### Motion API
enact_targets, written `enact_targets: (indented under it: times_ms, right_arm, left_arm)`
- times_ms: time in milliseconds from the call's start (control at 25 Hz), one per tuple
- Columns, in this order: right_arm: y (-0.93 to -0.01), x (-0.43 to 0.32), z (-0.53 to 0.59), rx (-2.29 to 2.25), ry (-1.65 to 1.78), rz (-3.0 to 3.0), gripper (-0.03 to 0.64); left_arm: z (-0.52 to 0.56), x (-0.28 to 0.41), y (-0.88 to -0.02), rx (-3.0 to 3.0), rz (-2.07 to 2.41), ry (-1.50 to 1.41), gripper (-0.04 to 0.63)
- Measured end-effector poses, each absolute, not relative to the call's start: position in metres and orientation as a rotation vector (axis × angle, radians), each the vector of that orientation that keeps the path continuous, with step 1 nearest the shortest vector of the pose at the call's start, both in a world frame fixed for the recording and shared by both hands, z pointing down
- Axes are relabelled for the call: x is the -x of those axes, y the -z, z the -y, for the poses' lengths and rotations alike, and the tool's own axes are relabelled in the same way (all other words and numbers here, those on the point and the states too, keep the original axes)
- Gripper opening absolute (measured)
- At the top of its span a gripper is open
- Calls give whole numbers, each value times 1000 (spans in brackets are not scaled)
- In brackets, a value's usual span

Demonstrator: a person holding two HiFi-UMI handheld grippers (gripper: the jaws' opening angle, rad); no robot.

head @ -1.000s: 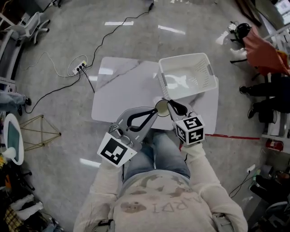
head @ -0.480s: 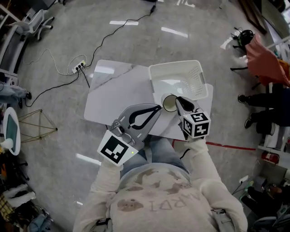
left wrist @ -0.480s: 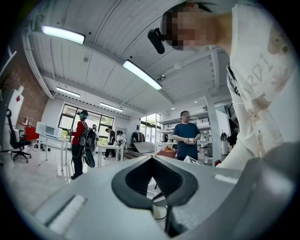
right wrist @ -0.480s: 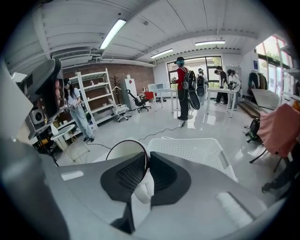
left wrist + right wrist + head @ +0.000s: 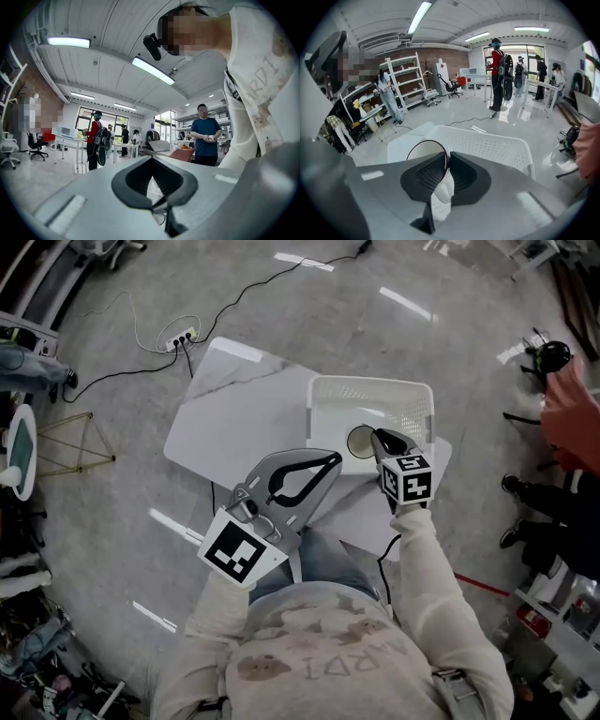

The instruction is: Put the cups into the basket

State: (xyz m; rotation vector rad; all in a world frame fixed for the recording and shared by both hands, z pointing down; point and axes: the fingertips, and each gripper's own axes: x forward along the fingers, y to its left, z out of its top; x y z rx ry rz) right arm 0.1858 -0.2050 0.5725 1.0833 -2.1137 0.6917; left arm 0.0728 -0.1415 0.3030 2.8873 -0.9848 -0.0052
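A white cup with a dark rim [image 5: 360,441] hangs over the near part of the white perforated basket [image 5: 371,383]. My right gripper [image 5: 377,438] is shut on the cup's rim. In the right gripper view the cup [image 5: 423,151] is pinched at its wall between the dark pads of that gripper [image 5: 446,161], with the basket [image 5: 488,145] just beyond and below. My left gripper [image 5: 331,459] floats above the white marble table's [image 5: 234,418] near edge, shut and holding nothing. In its own view the left gripper [image 5: 153,159] points out into the room.
The basket stands on the table's right half. A power strip [image 5: 178,338] with cables lies on the floor beyond the far left corner. People [image 5: 205,134] stand off in the room. A red cloth [image 5: 574,418] shows at the right edge.
My right gripper has carried the cup from the table's near edge forward to above the basket. The left gripper has stayed about where it was.
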Motion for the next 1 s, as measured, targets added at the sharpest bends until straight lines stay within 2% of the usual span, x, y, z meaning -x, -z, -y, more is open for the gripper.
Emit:
enact_targets:
  times_ms: [400,1000]
  right_arm:
    - [-683,-179,256,-817,-675,2042,55]
    - [-773,-147,261,-535,-579,1994,58]
  left_arm:
    - [188,-82,-346,-2796,1096,-118,0]
    - [206,-87,-402,-2738,1055,-234,0]
